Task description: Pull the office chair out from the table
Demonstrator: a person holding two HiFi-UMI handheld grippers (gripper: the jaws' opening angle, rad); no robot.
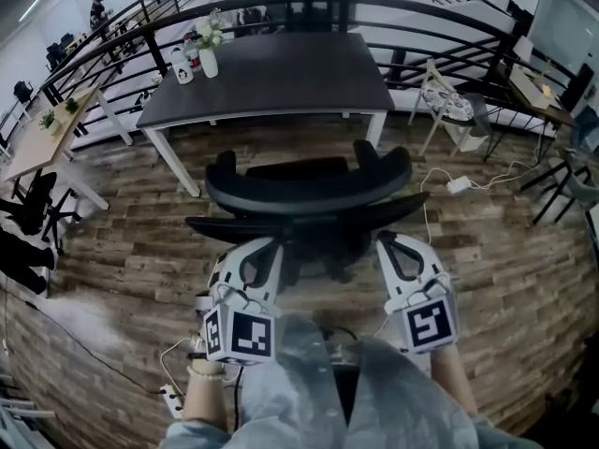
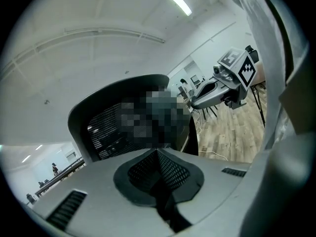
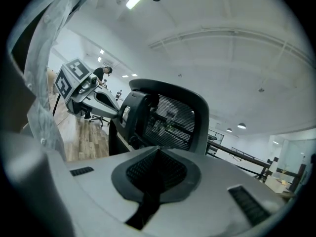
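Note:
The black mesh office chair [image 1: 309, 190] stands on the wood floor a short way in front of the dark table [image 1: 271, 73], its back toward me. My left gripper [image 1: 274, 244] is at the left of the chair's back and my right gripper [image 1: 386, 240] at the right, both tips close to its lower edge. In the left gripper view the left gripper [image 2: 158, 154] is shut with nothing between its jaws and the chair's back [image 2: 103, 127] just ahead. The right gripper [image 3: 158, 154] is likewise shut and empty in its own view, facing the chair's mesh back [image 3: 173, 115].
A white vase with flowers [image 1: 208, 50] and bottles stand at the table's left end. A black railing [image 1: 421, 17] runs behind the table. A white stool [image 1: 447, 106] and a power strip with cable [image 1: 458, 184] sit at the right. A light desk [image 1: 47, 129] is at the left.

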